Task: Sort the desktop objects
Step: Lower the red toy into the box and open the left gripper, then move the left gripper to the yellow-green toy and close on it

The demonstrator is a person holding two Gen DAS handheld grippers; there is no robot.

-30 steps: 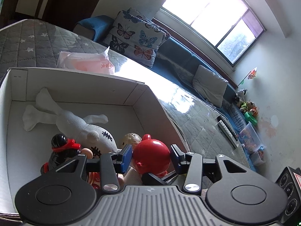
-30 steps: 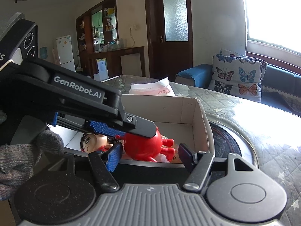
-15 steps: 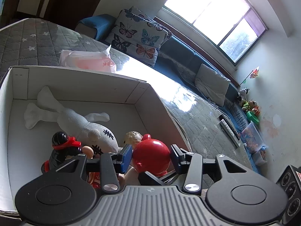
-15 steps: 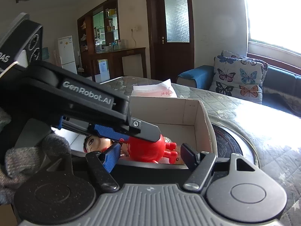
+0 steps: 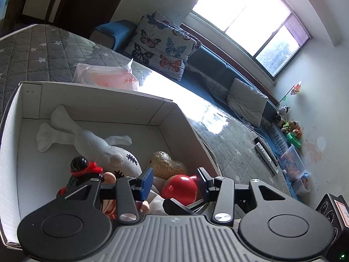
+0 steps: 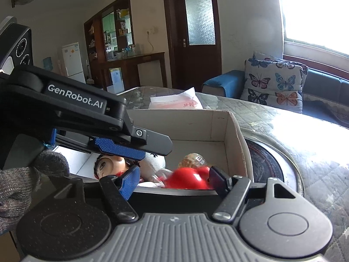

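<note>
A white cardboard box is seen on the quilted grey table. Inside the box, a white knitted plush is laid along the floor; nearer the box's right wall a tan peanut-shaped toy and a red round toy are lying loose. The left gripper is held spread above the box, nothing pinched. The right gripper is likewise spread at the box's near rim, empty.
</note>
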